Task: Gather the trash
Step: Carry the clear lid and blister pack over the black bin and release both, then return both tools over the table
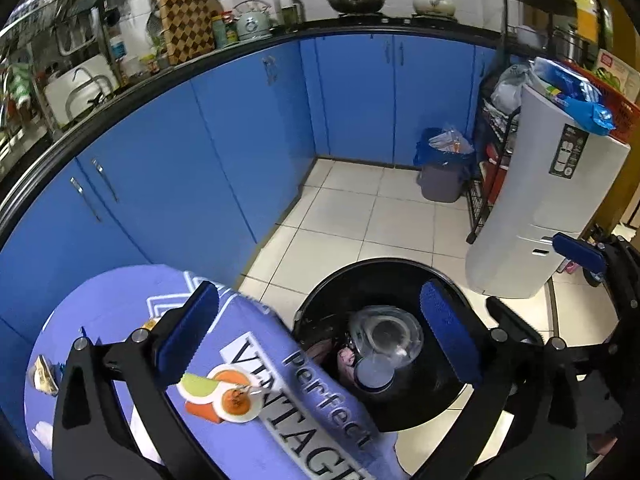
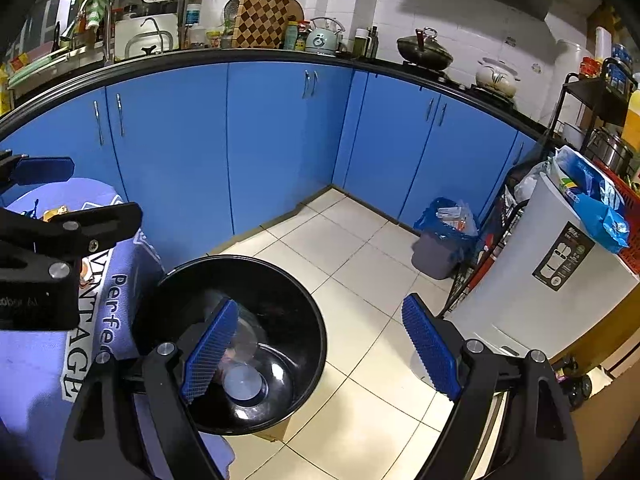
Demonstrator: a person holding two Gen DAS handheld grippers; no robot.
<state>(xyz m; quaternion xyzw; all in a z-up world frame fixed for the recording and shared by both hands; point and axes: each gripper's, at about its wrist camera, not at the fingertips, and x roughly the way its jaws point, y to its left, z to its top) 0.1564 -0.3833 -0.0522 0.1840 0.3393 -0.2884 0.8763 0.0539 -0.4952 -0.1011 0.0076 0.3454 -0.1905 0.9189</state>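
A black round bin (image 1: 404, 276) stands on the tiled floor beside a table with a purple printed cloth (image 1: 120, 300). Inside it lie a clear plastic container (image 1: 386, 336), a small round lid (image 1: 374, 374) and some pinkish scrap. My left gripper (image 1: 320, 344) is open and empty, one finger over the cloth, the other over the bin. In the right wrist view the bin (image 2: 280, 280) sits lower left; my right gripper (image 2: 320, 356) is open and empty above its right rim. The left gripper's body (image 2: 48, 256) shows at the left there.
Blue cabinets (image 1: 240, 120) line the left and back under a cluttered black counter. A grey bin with a blue liner (image 1: 442, 168) stands in the far corner. A white appliance (image 1: 536, 200) and a black wire rack (image 1: 488, 152) stand at the right. A wrapper (image 1: 42, 374) lies on the cloth.
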